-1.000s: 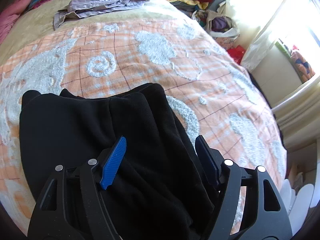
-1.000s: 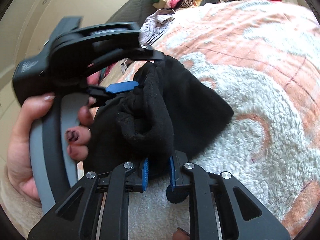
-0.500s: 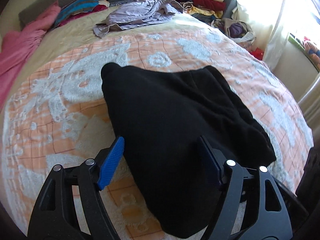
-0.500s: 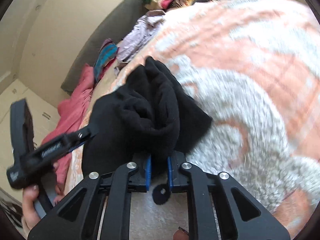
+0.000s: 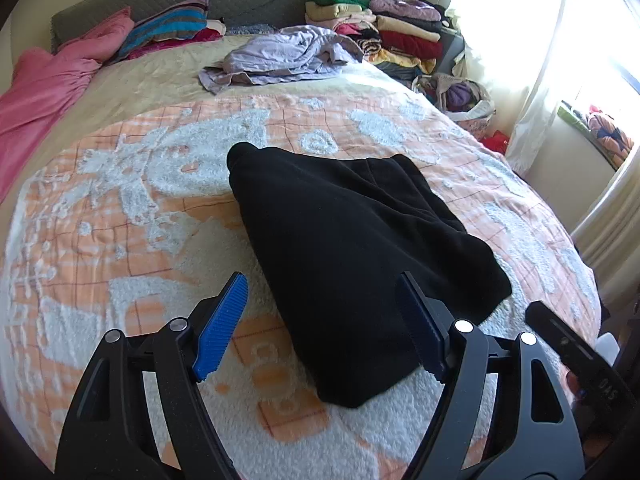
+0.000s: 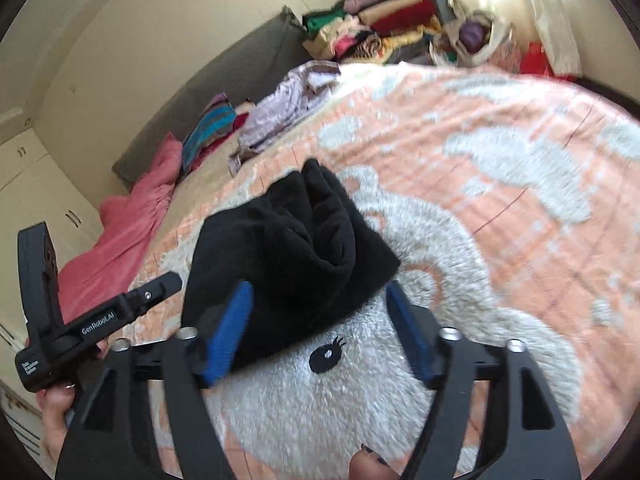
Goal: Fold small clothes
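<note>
A black fleece garment (image 5: 352, 248) lies folded on the orange and white bedspread (image 5: 120, 208). My left gripper (image 5: 320, 328) is open and empty, its blue pads astride the garment's near end, raised above it. In the right wrist view the same garment (image 6: 296, 256) lies in a bunched fold, and my right gripper (image 6: 320, 328) is open and empty just behind its near edge. The left gripper's body (image 6: 80, 320) shows at the left of that view, held by a hand.
A crumpled lilac garment (image 5: 284, 56) lies further up the bed. A pink cloth (image 5: 44, 84) and striped clothes (image 5: 168, 28) sit near the grey headboard. A stack of folded clothes (image 5: 376, 24) and a bag stand at the right by the window.
My right gripper has opened and let go of the black garment, which now lies on the bed. My left gripper has drawn back and up from the garment.
</note>
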### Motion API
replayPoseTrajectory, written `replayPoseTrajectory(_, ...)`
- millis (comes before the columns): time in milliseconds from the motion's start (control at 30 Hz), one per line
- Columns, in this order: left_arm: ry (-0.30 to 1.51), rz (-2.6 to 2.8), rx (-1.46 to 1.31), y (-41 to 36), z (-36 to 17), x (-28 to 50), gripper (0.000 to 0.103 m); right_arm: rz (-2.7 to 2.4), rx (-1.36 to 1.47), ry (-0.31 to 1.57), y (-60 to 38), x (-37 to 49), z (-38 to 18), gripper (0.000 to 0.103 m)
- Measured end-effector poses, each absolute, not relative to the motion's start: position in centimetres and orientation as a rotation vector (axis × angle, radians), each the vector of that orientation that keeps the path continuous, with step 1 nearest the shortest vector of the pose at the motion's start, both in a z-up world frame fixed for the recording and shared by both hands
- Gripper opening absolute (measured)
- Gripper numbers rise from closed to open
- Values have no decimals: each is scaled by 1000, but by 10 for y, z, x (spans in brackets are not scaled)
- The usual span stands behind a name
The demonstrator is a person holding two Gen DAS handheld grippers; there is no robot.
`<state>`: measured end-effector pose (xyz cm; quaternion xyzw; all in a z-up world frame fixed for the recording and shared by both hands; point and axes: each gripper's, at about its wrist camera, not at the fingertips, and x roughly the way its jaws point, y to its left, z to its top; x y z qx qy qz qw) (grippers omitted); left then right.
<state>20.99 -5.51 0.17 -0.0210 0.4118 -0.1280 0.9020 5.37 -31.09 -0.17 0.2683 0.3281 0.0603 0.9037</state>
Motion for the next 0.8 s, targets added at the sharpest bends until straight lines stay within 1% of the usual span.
replayPoseTrajectory(33, 844, -269, -47, -53, 5, 203, 71, 117, 540, 664, -311, 49, 2, 84)
replayPoseTrajectory(100, 828, -279, -51, -48, 9, 192, 80, 113, 510, 627, -311, 36, 14, 95)
replayPoseTrajectory(167, 815, -291, -61, -43, 13, 180, 80, 108, 474, 600, -308, 33, 23, 97)
replayPoseTrajectory(200, 812, -299, -63, -41, 14, 175, 82, 109, 455, 589, -306, 32, 27, 99)
replayPoseTrajectory(233, 808, -302, -60, -39, 16, 168, 85, 111, 434, 581, -303, 25, 31, 99)
replayPoseTrajectory(267, 801, -298, -53, -37, 17, 162, 91, 108, 401, 573, -299, 19, 35, 99)
replayPoseTrajectory(300, 794, -295, -49, -35, 18, 157, 93, 106, 378, 568, -295, 19, 38, 99)
replayPoseTrajectory(533, 795, -289, -50, -18, 10, 122, 93, 134, 267, 583, -270, -1, 40, 99)
replayPoseTrajectory(800, 822, -256, -83, -1, -12, 97, 94, 144, 158, 658, -246, -11, 21, 99)
